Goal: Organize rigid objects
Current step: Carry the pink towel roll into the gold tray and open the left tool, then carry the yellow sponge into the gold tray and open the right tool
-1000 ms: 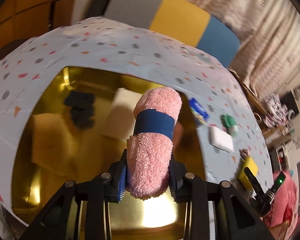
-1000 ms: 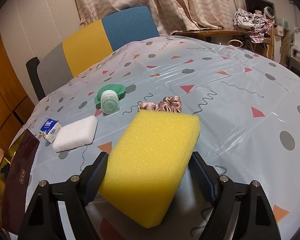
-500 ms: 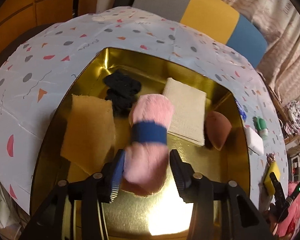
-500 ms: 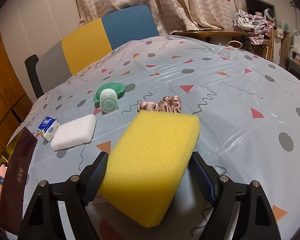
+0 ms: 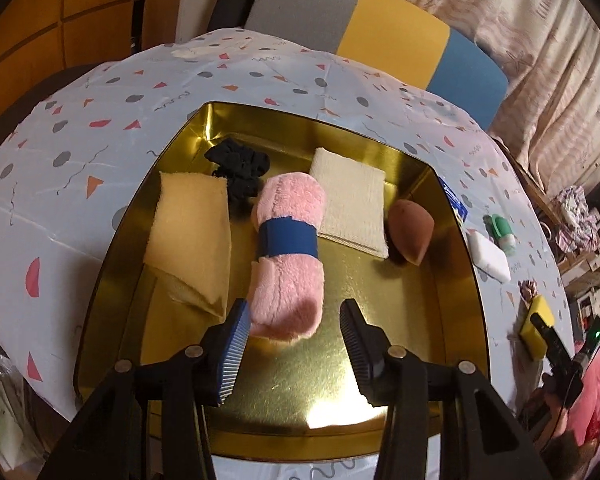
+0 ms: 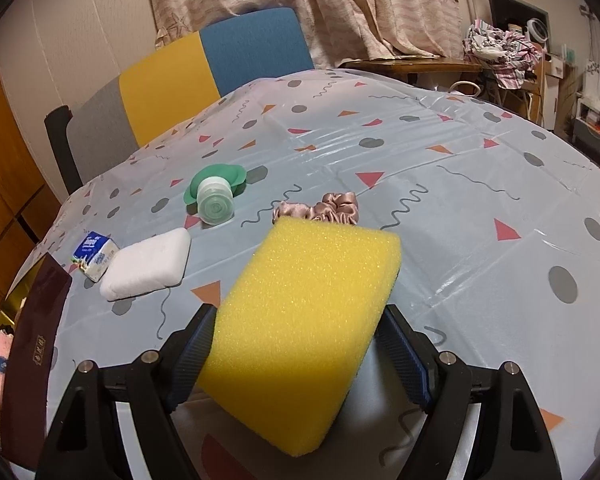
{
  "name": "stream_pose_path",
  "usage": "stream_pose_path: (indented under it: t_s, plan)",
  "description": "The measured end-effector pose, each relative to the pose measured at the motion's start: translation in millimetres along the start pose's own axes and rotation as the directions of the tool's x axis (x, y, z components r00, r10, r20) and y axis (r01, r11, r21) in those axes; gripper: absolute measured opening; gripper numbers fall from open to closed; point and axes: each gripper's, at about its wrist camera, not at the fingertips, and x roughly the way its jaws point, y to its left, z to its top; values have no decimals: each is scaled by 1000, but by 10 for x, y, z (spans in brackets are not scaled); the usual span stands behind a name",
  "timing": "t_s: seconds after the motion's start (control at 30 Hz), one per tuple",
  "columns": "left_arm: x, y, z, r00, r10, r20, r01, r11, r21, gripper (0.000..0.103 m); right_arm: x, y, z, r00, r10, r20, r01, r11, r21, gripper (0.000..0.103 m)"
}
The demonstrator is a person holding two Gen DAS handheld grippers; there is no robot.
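Observation:
A pink towel roll [image 5: 288, 256] with a blue band lies in the gold tray [image 5: 300, 384], between a tan cloth [image 5: 188, 232] and a white folded cloth [image 5: 352, 200]. My left gripper [image 5: 294, 314] is open around the roll's near end; there is a clear gap at the right finger [image 5: 354, 332]. My right gripper [image 6: 296, 314] is shut on a yellow sponge [image 6: 308, 320], held tilted just above the tablecloth. The sponge and right gripper also show at the far right of the left wrist view.
The tray also holds a black scrunchie [image 5: 238, 168] and a brown makeup sponge [image 5: 410, 228]. On the cloth lie a green bottle [image 6: 216, 200], a white block [image 6: 146, 264], a tissue pack [image 6: 94, 250] and a pink scrunchie [image 6: 320, 210]. A dark lid [image 6: 32, 360] sits left.
My left gripper lowered the pink roll into the tray, opened and let go of it, then drew back a little. The right gripper and its sponge have not moved.

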Motion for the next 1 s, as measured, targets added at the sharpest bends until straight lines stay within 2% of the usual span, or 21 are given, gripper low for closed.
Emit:
stream_pose_path:
  t_s: [0.17, 0.43, 0.57, 0.7, 0.87, 1.0]
  plan:
    - [-41, -103, -59, 1000, -13, 12, 12, 999, 53, 47, -190, 72, -38, 999, 44, 2, -44, 999, 4, 82]
    - [-100, -209, -131, 999, -39, 28, 36, 995, 94, 47, -545, 557, -107, 979, 204, -16, -205, 978, -51, 82]
    - [-160, -175, -147, 999, -28, 41, 24, 994, 103, 47, -694, 961, -171, 957, 289, -34, -292, 951, -105, 82]
    - [-230, -92, -162, 998, -22, 57, 16, 995, 98, 47, -821, 1404, -211, 924, 377, -62, -382, 913, -146, 83]
    - [-314, 61, -174, 997, -24, 77, 18, 998, 67, 47, -891, 2101, -323, 871, 467, -155, -492, 835, -247, 83]
    - [-364, 191, -167, 996, -23, 83, 19, 999, 40, 47, -851, 2636, -508, 844, 478, -243, -535, 773, -340, 84]
